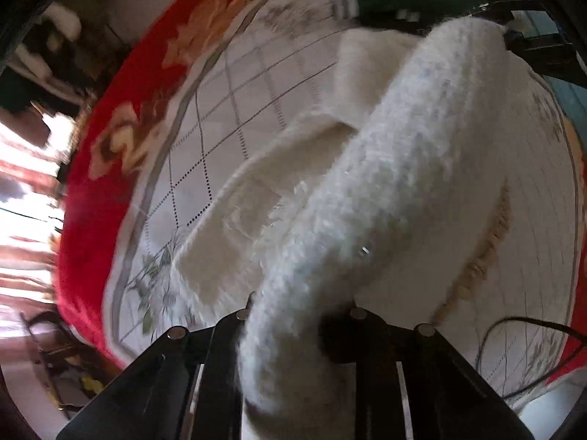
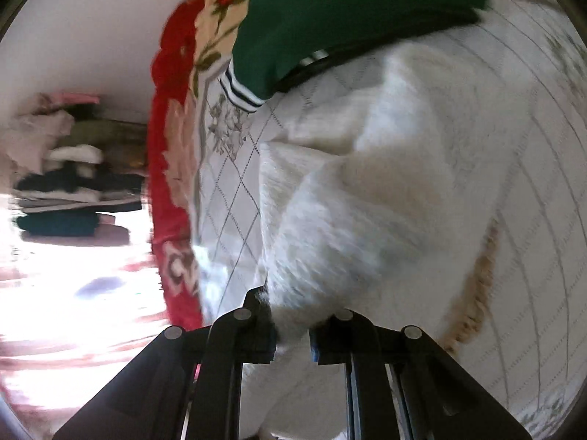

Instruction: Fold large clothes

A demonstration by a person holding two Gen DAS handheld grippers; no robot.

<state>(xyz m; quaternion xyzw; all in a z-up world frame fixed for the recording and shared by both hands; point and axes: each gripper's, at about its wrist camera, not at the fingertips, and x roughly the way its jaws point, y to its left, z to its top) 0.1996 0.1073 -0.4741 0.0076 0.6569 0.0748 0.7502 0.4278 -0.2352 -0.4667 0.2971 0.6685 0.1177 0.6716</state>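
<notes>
A fluffy white sweater (image 1: pixel 385 168) lies partly on a white quilted sheet (image 1: pixel 234 84). My left gripper (image 1: pixel 293 315) is shut on a rolled or stretched edge of it, which runs taut up toward the other gripper (image 1: pixel 513 25) at the top right. The flat part of the sweater (image 1: pixel 256 198) lies below on the sheet. In the right wrist view my right gripper (image 2: pixel 293 326) is shut on the sweater (image 2: pixel 367 190), which bunches in front of the fingers above the sheet (image 2: pixel 234 190).
A folded green garment (image 2: pixel 348 11) with striped trim lies at the sheet's far end. A red floral blanket (image 1: pixel 121 117) borders the sheet. A black cable (image 1: pixel 532 348) lies at the right. Stacked clothes (image 2: pixel 73 183) sit on a shelf beyond the bed.
</notes>
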